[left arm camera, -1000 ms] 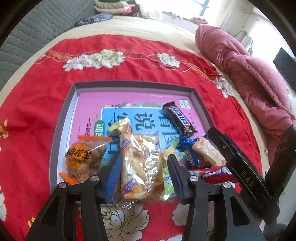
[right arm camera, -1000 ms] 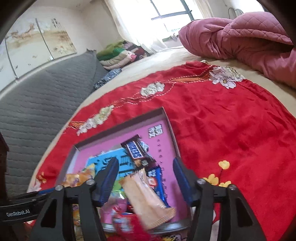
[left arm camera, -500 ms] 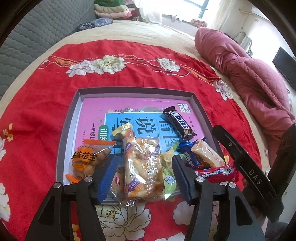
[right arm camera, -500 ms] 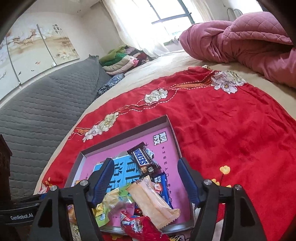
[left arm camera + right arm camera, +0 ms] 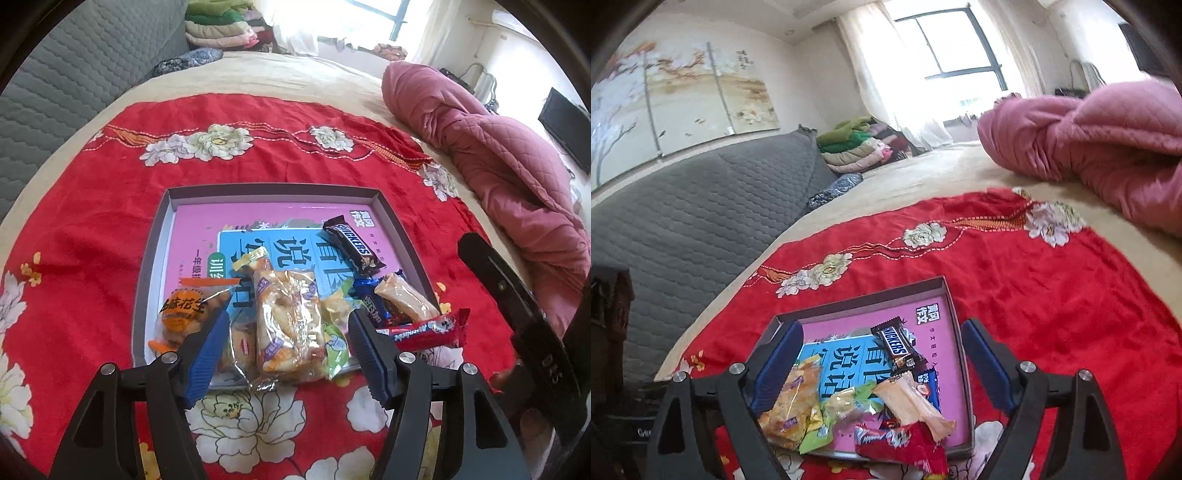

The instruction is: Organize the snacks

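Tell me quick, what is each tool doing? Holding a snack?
Left tool: open, jaws just been widening, holding nothing; the clear pastry packet lies in the tray below.
Right tool: open, jaws just been widening, holding nothing.

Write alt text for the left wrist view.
The open left gripper, holding nothing, hovers above a shallow grey tray of wrapped snacks, including a Snickers bar, on a red floral cloth. A pink quilt lies at right.

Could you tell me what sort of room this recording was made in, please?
Most likely a bedroom at home: a red floral bedspread over a wide bed, a rumpled pink quilt and folded blankets near the window.
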A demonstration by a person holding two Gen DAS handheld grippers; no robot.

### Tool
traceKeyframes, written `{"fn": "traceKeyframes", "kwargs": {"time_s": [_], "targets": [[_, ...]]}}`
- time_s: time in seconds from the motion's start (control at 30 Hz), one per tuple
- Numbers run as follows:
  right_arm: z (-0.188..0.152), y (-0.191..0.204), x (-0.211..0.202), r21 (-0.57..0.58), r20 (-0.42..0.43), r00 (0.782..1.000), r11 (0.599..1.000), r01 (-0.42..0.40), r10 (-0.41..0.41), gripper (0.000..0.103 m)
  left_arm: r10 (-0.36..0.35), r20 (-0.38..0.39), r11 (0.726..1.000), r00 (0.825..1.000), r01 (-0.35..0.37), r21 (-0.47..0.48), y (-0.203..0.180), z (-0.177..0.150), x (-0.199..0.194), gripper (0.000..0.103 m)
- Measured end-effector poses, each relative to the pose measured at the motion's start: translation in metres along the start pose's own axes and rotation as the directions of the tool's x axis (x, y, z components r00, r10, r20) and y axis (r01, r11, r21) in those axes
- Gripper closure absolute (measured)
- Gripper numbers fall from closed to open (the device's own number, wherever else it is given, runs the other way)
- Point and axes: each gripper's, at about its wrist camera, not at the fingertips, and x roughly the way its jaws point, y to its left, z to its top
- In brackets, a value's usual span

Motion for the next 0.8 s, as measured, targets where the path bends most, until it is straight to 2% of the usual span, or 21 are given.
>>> {"fn": "traceKeyframes", "kwargs": {"time_s": [0.1, 0.2, 0.27, 0.4, 0.63, 0.8], "targets": [[-0.002, 0.004, -0.010, -0.017, 0.004, 1.000, 1.000, -0.006, 0.006, 0.014, -0.004, 0.006, 1.000, 1.000, 0.004, 0.002, 0.000, -0.003, -0.006, 0.033], [-0.006, 0.008, -0.022, -0.009, -0.003, 1.000, 1.000, -0.015, 0.015, 0.009, -0.005, 0.003, 1.000, 1.000, 0.005, 0.008, 0.000, -0.009, -0.011, 0.032], [-0.010, 0.011, -0.028, 0.015, -0.025, 0.999, 1.000, -0.025, 0.025, 0.008, 0.009, -0.007, 1.000, 1.000, -0.009, 0.018, 0.000, -0.015, -0.014, 0.028], [-0.022, 0.020, -0.038, 0.037, -0.106, 0.993, 0.998, -0.047, 0.051, 0.006, 0.009, -0.019, 1.000, 1.000, -0.009, 0.013, 0.005, -0.032, -0.023, 0.027], [-0.054, 0.030, -0.052, -0.002, -0.239, 0.970, 0.999, 0.035, -0.034, 0.005, 0.033, -0.038, 0.999, 0.999, -0.034, -0.028, 0.017, -0.059, -0.034, 0.027], [-0.065, 0.034, -0.062, -0.049, -0.263, 0.961, 0.996, 0.077, -0.087, 0.002, 0.020, -0.049, 1.000, 0.999, -0.020, -0.002, 0.015, -0.074, -0.043, 0.027]]}}
